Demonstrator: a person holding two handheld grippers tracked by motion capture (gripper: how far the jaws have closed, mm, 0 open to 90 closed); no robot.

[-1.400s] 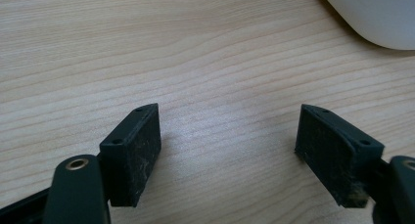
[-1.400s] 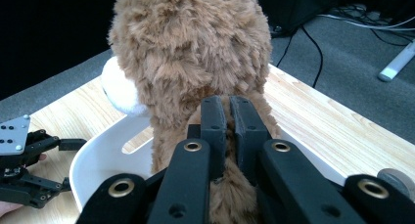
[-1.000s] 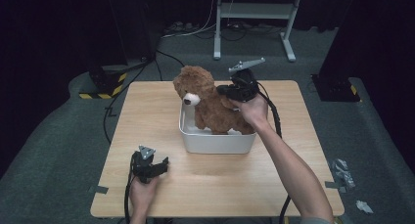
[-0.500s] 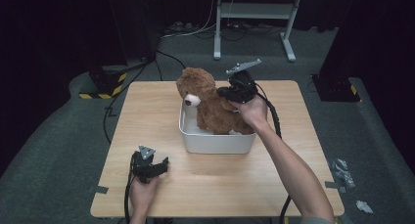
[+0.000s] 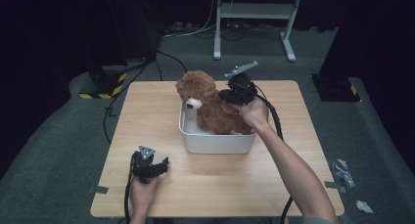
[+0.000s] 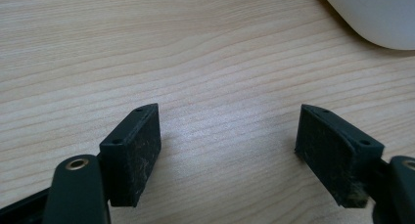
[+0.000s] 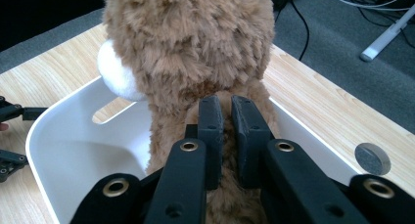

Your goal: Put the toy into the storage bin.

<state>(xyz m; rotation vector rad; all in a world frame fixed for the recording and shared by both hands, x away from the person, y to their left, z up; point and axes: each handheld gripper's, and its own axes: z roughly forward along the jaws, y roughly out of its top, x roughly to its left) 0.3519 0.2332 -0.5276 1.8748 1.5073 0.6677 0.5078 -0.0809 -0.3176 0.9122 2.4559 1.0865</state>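
A brown teddy bear (image 5: 210,104) sits upright in a white plastic tub (image 5: 215,143) at the middle of the wooden table, its head above the tub's far left rim. My right gripper (image 5: 226,98) comes in from the right, shut on the fur at the back of the bear. In the right gripper view the two jaws (image 7: 226,104) stand almost together, pinching the bear (image 7: 186,48) over the tub (image 7: 73,150). My left gripper (image 5: 163,164) rests near the table's front left, open. Its jaws (image 6: 227,145) stand wide apart over bare wood, with the tub's corner (image 6: 377,13) beyond.
The table (image 5: 303,150) has free wood on both sides of the tub. A small grey disc (image 7: 372,158) lies on the wood right of the tub. On the floor are a metal stand (image 5: 254,18), cables, a striped base (image 5: 105,87) and scraps (image 5: 342,172).
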